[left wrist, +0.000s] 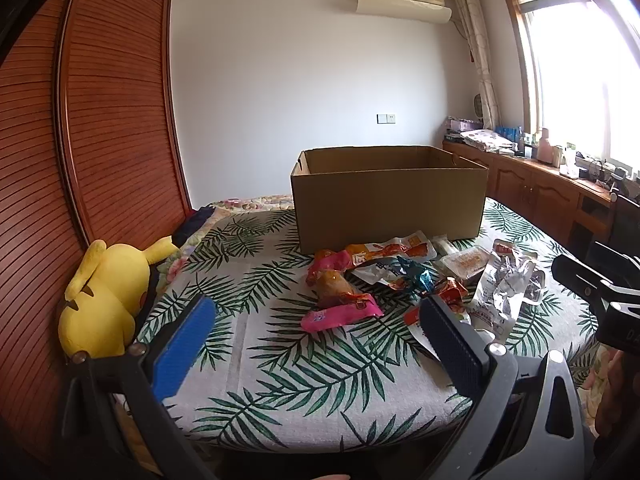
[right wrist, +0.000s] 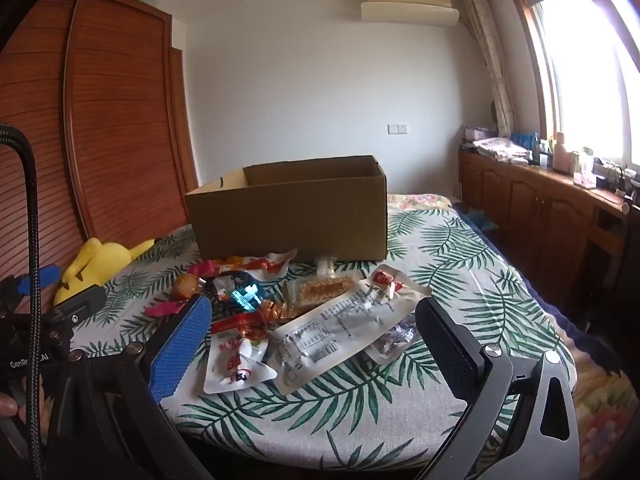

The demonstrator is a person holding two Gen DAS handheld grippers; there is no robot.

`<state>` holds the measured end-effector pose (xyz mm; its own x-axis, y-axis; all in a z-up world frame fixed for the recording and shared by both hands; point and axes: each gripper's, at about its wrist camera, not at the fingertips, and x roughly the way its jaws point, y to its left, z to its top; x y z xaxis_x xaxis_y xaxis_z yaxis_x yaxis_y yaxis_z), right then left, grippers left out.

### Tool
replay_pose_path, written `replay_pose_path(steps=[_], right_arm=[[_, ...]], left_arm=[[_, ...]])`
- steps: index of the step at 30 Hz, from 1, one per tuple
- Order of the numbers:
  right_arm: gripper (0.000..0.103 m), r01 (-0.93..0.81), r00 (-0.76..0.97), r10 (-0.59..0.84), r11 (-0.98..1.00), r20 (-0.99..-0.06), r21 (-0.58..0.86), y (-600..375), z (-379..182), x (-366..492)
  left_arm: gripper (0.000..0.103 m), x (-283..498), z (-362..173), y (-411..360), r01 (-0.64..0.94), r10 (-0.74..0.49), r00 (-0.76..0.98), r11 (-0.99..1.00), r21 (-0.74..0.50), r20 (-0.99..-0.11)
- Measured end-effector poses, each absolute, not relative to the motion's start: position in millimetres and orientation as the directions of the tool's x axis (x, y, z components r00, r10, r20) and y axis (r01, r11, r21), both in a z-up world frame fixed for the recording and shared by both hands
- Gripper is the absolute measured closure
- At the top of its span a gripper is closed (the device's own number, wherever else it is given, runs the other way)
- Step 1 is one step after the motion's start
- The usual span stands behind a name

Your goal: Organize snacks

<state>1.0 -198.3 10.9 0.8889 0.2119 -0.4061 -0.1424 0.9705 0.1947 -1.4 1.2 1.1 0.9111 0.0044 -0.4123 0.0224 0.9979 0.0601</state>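
An open brown cardboard box [left wrist: 388,196] stands on the leaf-print table; it also shows in the right wrist view [right wrist: 288,216]. A heap of snack packets lies in front of it: a pink packet [left wrist: 340,316], an orange pouch [left wrist: 392,250], a clear silver pouch [right wrist: 340,332], a white-and-red pouch [right wrist: 236,364], a teal wrapper [right wrist: 246,294]. My left gripper [left wrist: 316,320] is open and empty, hovering above the near side of the heap. My right gripper [right wrist: 314,320] is open and empty, its fingers either side of the silver pouch, above it.
A yellow plush toy [left wrist: 104,292] lies at the table's left edge beside a wooden slatted wardrobe [left wrist: 100,120]. Wooden cabinets [right wrist: 532,208] with clutter run under the window on the right. The table's front edge [right wrist: 320,448] is close below me.
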Motion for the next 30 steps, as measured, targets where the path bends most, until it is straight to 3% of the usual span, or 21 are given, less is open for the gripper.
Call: replay_pose_path(steps=[30], right_arm=[[0.0,-0.137,0.893,0.202,0.973,-0.402,0.184,-203.4,14.0,2.4]], left_arm=[[0.0,-2.9,8.4,5.9,0.017,0.008,0.917,0.998,0.061,-0.399]])
